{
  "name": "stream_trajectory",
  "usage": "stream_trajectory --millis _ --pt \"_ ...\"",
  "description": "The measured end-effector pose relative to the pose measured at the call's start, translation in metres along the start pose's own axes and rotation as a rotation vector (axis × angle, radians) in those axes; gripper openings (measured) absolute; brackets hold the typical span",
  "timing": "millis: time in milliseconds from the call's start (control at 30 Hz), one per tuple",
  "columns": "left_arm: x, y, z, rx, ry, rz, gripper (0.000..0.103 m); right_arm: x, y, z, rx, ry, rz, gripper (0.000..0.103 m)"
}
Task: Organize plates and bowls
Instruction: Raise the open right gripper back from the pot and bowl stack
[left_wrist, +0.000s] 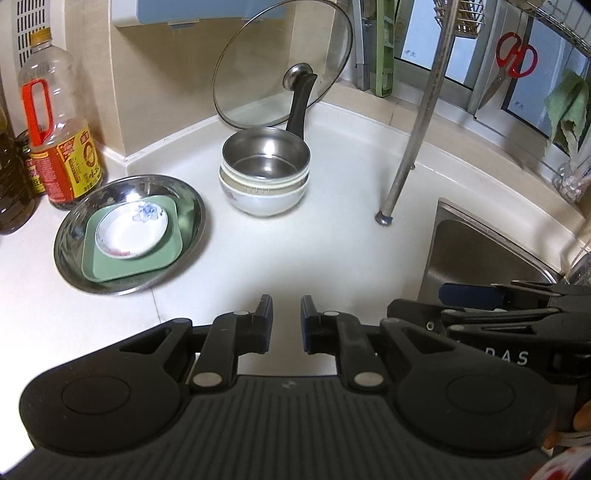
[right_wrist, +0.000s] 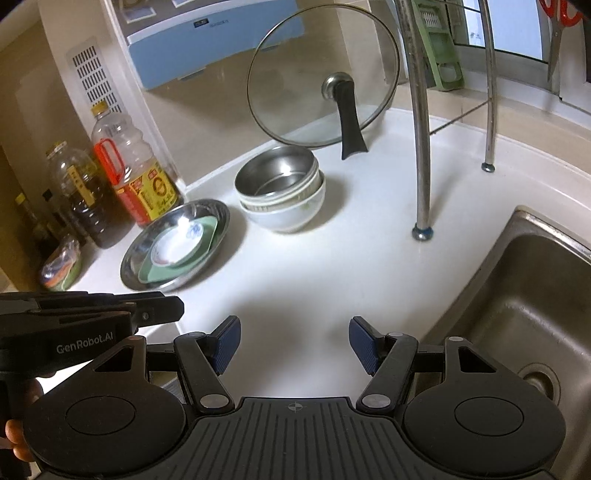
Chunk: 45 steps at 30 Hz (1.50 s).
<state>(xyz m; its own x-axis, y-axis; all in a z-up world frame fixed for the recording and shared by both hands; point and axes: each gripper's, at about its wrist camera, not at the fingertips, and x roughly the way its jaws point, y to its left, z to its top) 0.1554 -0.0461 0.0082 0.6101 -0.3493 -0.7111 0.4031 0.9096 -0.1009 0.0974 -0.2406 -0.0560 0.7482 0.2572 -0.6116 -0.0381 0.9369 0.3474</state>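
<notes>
Left gripper (left_wrist: 286, 321) sits low centre of the left wrist view, jaws nearly together with only a narrow gap, nothing between them, hovering over bare white countertop (left_wrist: 314, 251). Right gripper (right_wrist: 294, 343) low centre of the right wrist view, jaws spread wide, empty, also over bare counter beside the steel sink (right_wrist: 517, 295) at the right edge. Each gripper shows in the other's view: the right one at lower right of the left view, the left one at lower left of the right view with fingertips (right_wrist: 14, 435) of a hand wrapped on its handle. Steel plate (left_wrist: 70, 221) left of centre in the left view, holding a green square plate (left_wrist: 110, 266) and, on top of that, a small white saucer (left_wrist: 129, 232) with blue flower print. Bowl stack (left_wrist: 264, 177) centre of frame, well apart from both grippers: steel bowl (left_wrist: 264, 155) nested on top of white bowls (left_wrist: 266, 201). Stack is just right of the steel plate, not touching. Glass lid (left_wrist: 258, 66) leans upright against the wall behind the stack, upper centre, black handle (left_wrist: 301, 107) in front of it. Oil bottle (left_wrist: 59, 122) with red handle at upper left, a darker bottle (left_wrist: 11, 184) beside it at the left edge. Metal rack leg (left_wrist: 413, 140) stands on the counter right of the bowls. Red scissors (left_wrist: 515, 55) and a green cloth (left_wrist: 567, 107) hang at upper right.
</notes>
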Motion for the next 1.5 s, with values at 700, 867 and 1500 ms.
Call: stream_trajectory --millis 700,867,1500 --pt "-0.018 -0.017 -0.037 -0.039 0.019 0.034 0.013 -0.019 -0.002 -0.036 -0.062 0.037 -0.012 0.065" --pt "-0.02 -0.017 -0.04 -0.043 0.019 0.039 0.013 -0.018 -0.002 -0.036 -0.065 0.041 -0.013 0.065" --pt "-0.014 -0.009 -0.041 -0.064 0.034 0.055 0.013 -0.003 -0.001 -0.03 -0.07 0.074 -0.01 0.065"
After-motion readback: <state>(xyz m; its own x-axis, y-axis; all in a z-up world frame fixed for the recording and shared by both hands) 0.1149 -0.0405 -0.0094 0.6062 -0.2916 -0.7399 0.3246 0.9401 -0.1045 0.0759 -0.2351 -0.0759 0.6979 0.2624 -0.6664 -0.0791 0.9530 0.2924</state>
